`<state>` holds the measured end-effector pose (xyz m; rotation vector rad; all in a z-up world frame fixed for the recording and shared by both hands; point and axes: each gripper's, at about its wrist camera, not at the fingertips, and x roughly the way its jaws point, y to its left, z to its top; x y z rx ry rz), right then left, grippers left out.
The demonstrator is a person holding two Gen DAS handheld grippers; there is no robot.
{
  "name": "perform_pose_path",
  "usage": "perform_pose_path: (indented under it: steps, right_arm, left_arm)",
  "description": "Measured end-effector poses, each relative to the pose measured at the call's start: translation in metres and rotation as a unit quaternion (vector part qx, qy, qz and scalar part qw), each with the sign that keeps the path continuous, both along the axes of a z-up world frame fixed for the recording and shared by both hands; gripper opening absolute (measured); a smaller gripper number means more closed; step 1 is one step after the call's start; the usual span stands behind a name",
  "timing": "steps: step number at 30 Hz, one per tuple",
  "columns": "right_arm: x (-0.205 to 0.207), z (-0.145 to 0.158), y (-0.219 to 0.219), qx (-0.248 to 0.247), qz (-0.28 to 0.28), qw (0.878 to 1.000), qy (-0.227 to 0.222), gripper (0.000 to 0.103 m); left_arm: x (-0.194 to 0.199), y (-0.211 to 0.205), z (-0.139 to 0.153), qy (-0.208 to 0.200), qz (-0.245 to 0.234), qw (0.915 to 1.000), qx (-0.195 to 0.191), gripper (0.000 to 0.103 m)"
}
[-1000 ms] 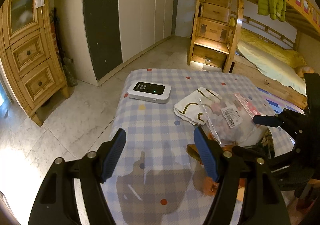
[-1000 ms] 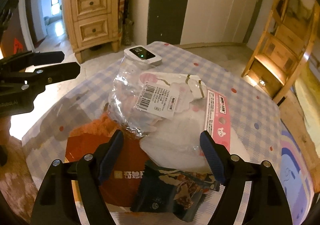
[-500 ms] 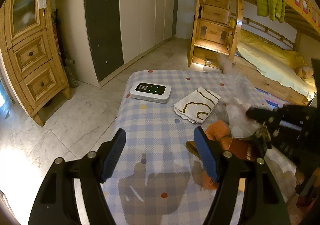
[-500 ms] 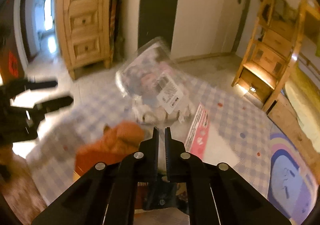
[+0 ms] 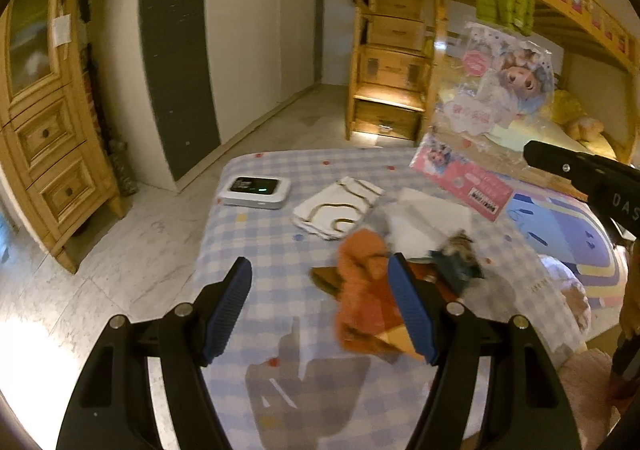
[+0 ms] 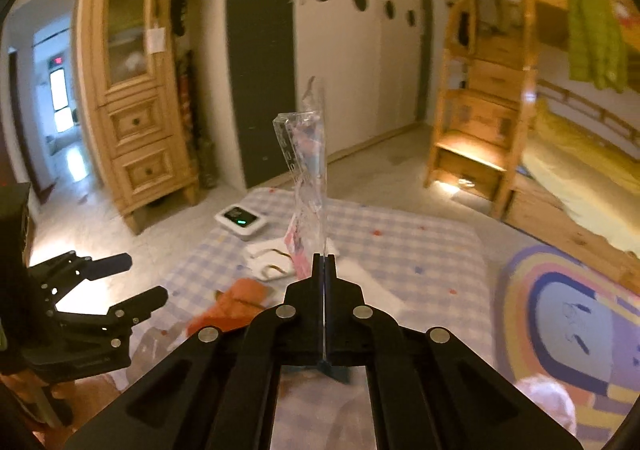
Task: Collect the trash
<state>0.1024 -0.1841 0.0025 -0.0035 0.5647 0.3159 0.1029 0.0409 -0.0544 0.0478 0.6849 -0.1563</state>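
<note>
My right gripper is shut on a clear plastic package with a pink header, held up in the air edge-on to this camera. From the left wrist view the package hangs above the table's far right, at the tip of the right gripper. On the checked tablecloth lie an orange wrapper, a dark snack wrapper and a white bag. My left gripper stands open above the near part of the table, nothing between its fingers; the orange wrapper is by its right finger.
A white device with a lit screen and a folded white cloth sit at the table's far side. A wooden cabinet stands left, bunk-bed stairs behind, a colourful rug on the floor to the right.
The right gripper shut on the clear package and lifted it off the table, uncovering the orange wrapper and white bag. The left gripper drifted a little and stayed open.
</note>
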Motion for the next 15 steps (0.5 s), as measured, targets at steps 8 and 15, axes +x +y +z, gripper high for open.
perform_pose_path:
  steps: [8,15]
  right_arm:
    - [-0.027,-0.024,-0.037,-0.013,-0.058,0.998,0.023,0.0]
    - [-0.033,-0.051,-0.049,-0.002,-0.079,0.995,0.054,0.0]
  left_arm:
    - [0.001,-0.062,-0.005,0.009,-0.067,0.9977,-0.005,0.053]
    - [0.027,-0.095,-0.035,0.064,-0.072,0.9953,-0.001,0.049]
